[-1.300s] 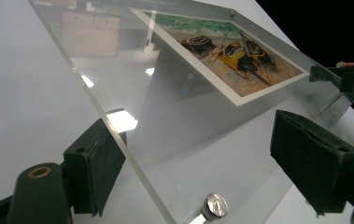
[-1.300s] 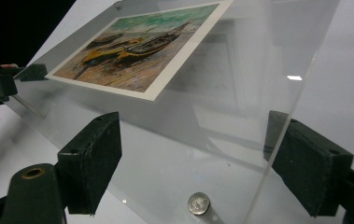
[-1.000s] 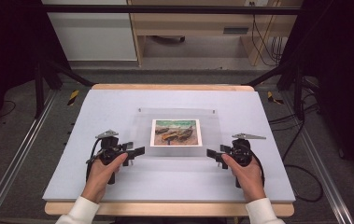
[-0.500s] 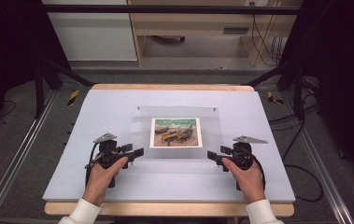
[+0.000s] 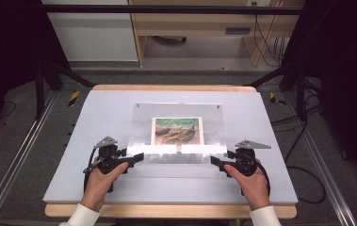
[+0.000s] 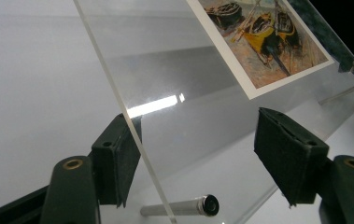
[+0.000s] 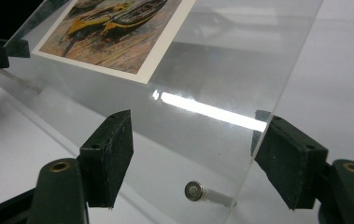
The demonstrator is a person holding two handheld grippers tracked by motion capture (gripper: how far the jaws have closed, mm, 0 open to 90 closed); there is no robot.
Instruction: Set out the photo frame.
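Observation:
A clear acrylic sheet (image 5: 176,106) lies over a boat picture (image 5: 176,130) on the white table board (image 5: 96,117). My left gripper (image 5: 136,157) is at the sheet's near left corner and my right gripper (image 5: 216,161) at its near right corner. In the left gripper view the sheet's edge (image 6: 118,98) runs between the open jaws of the left gripper (image 6: 198,140), close to the left pad. In the right gripper view the sheet (image 7: 221,70) sits between the jaws of the right gripper (image 7: 193,140), its edge near the right pad. Both pairs of jaws have just been closing. A metal standoff pin (image 6: 179,207) (image 7: 202,192) sits under each corner.
The board rests on a wooden tabletop (image 5: 166,210) flanked by metal rails (image 5: 20,155). A cabinet (image 5: 91,33) and a wooden shelf unit (image 5: 195,23) stand behind. Cables (image 5: 298,155) trail on the floor at right.
Both grippers have shifted slightly toward the near edge of the table. A bright reflection now runs across the sheet's near part.

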